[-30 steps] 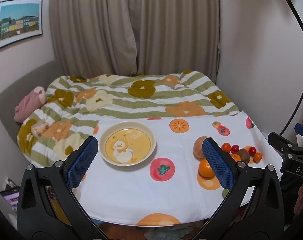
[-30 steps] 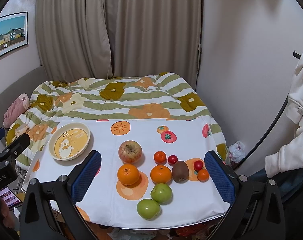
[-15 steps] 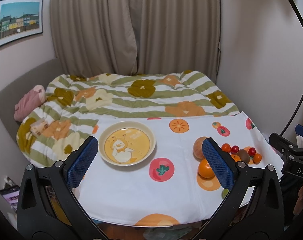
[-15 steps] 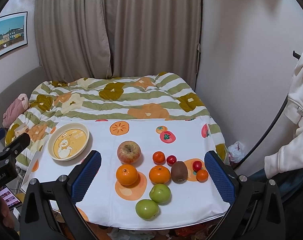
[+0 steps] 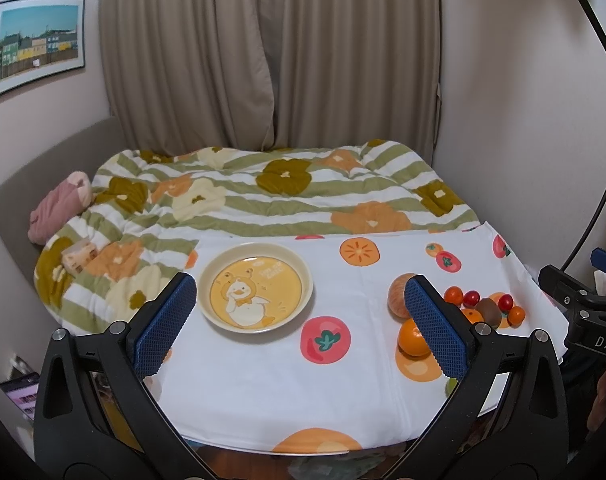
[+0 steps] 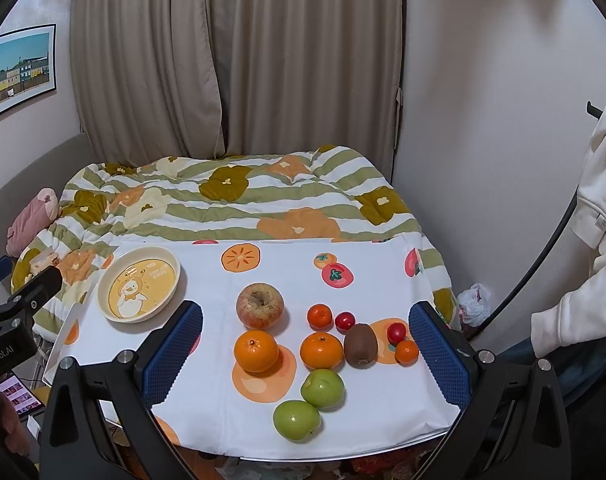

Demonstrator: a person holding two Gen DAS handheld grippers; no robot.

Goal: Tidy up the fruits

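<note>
The right gripper (image 6: pixel 305 354) hangs above the cloth's (image 6: pixel 383 412) near edge, jaws wide apart and empty. An apple (image 6: pixel 259 305), two oranges (image 6: pixel 256 351), a kiwi (image 6: pixel 360 345) and two green fruits (image 6: pixel 322 389) cluster mid-cloth. The plate (image 6: pixel 139 284) sits at the far left corner.

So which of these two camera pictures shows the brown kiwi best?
The right wrist view: the kiwi stands whole and unblocked among the fruit. In the left wrist view the kiwi is small, off toward the right edge, just beyond the left gripper's right finger.
</note>
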